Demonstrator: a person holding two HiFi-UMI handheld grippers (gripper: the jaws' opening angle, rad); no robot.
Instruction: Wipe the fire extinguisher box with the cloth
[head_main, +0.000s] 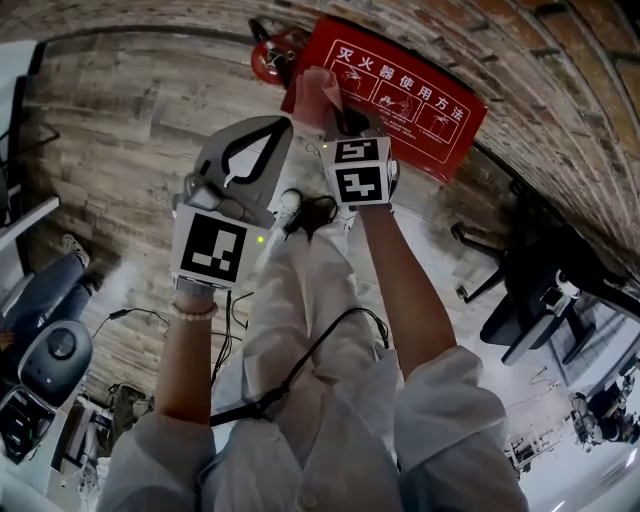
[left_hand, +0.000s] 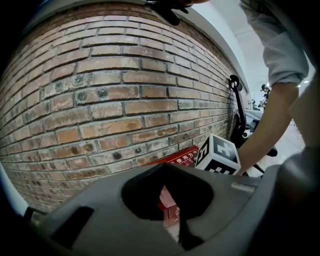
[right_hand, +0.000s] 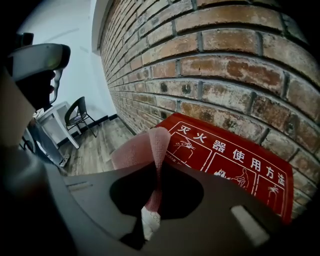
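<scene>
Pink soft cloth (right_hand: 146, 150) clamped tight between the jaws of the grey right gripper (head_main: 338, 122), free fold standing up ahead of the tips. Just past it, the flat red fire extinguisher box with white printed instructions (right_hand: 235, 165), set at the foot of the brick wall (left_hand: 115, 100). Cloth over the box's left end, near the corner. Touching or just above: cannot tell. No wiped streak and no dust line visible on the red face, so no telling how much is cleaned. Judged early in the wipe, with nearly the whole printed face to the right of the cloth seemingly left to cover.

Pose: both bare forearms stretched forward and down toward the box. Right one straight, marker cube up, jaws pointed at the box's left end. Grey left gripper (head_main: 262, 140) held short of the box and off its left end, not touching it, jaws closed together on nothing. Box showing only through the opening in its body. Idle, by the look of it.
</scene>
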